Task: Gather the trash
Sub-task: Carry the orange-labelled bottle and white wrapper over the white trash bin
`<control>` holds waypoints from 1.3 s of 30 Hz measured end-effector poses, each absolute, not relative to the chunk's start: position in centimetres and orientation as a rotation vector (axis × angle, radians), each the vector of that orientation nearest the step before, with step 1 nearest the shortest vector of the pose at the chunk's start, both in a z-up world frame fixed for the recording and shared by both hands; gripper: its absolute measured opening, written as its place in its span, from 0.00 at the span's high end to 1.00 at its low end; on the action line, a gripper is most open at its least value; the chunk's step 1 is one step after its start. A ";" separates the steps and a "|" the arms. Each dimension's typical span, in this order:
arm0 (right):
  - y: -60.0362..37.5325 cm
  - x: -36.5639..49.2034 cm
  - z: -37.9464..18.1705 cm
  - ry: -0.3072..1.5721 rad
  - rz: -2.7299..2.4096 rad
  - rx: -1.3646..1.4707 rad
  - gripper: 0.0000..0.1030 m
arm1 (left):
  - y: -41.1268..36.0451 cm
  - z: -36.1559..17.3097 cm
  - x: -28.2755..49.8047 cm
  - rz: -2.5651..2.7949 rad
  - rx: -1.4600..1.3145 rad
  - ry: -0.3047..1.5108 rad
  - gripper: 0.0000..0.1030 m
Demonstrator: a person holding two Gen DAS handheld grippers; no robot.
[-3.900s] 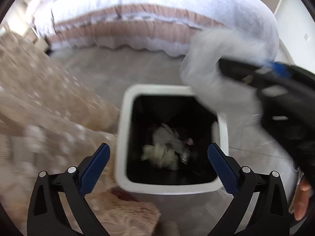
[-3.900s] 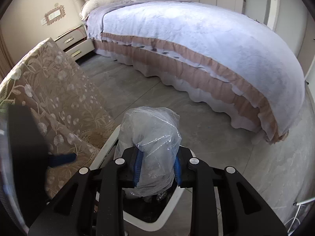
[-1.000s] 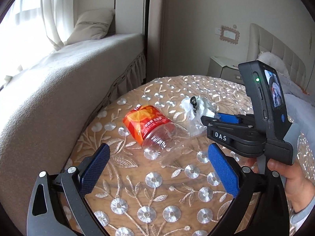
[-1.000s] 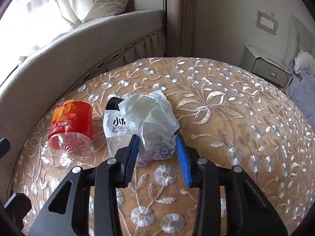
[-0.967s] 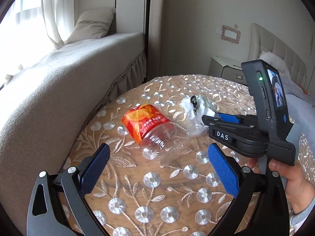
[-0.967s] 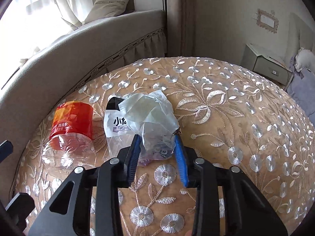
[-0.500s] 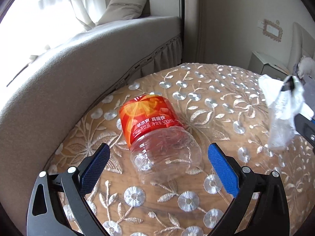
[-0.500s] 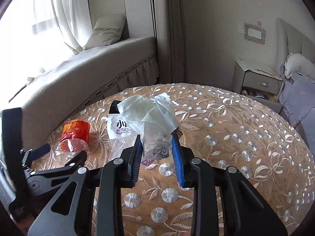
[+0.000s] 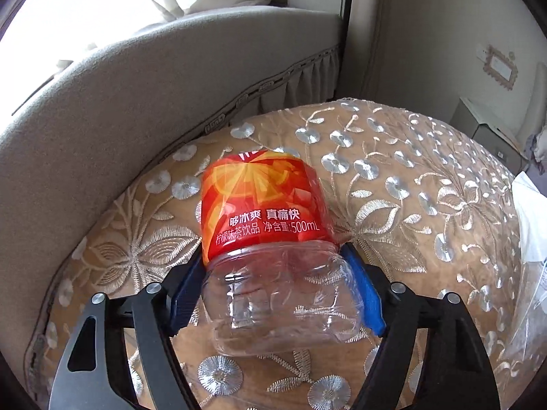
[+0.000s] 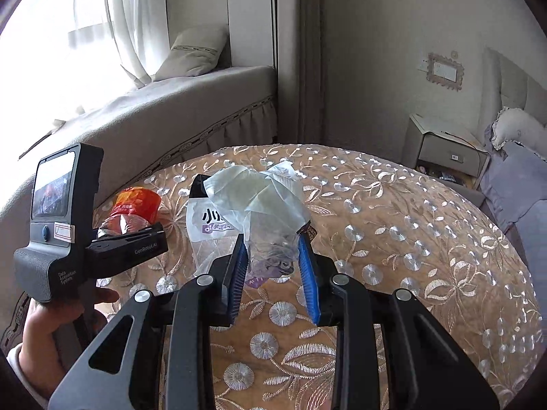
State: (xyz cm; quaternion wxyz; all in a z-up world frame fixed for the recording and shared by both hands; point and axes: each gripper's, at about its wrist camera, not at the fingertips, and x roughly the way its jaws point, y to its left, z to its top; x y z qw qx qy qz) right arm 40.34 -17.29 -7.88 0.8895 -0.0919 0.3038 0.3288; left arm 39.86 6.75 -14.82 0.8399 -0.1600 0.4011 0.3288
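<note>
A crushed clear plastic bottle [image 9: 263,212] with an orange-red label lies on its side on the embroidered tablecloth [image 9: 410,188]. My left gripper [image 9: 273,273] has its jaws closing on the bottle's clear lower part, and both blue pads [image 9: 362,290] touch its sides. In the right wrist view the same bottle [image 10: 136,205] shows behind the left gripper's body [image 10: 126,246], which a hand holds. My right gripper [image 10: 271,242] is shut on a bunch of crumpled clear plastic bags [image 10: 253,201], held a little above the table. The bags [image 9: 533,225] also show at the right edge of the left wrist view.
The round table [image 10: 410,239] stands against a grey cushioned window seat [image 10: 171,116] with a pillow [image 10: 195,51]. A nightstand [image 10: 444,153] and the bed [image 10: 519,171] are at the right, behind the table.
My left gripper has come down and forward over the bottle, and its jaws have narrowed onto it. My right gripper has lifted the plastic bags off the table and drawn back.
</note>
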 end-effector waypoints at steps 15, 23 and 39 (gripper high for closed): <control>-21.3 33.3 -3.3 0.505 0.647 -0.176 0.70 | 1.5 -7.6 30.7 0.465 -0.269 0.655 0.28; -26.9 26.2 -1.1 0.438 0.559 -0.135 0.70 | -4.1 -5.6 26.1 0.273 -0.187 0.615 0.28; -39.5 12.2 -1.6 0.412 0.157 -0.034 0.70 | -20.2 -6.4 19.9 -0.168 0.014 0.612 0.28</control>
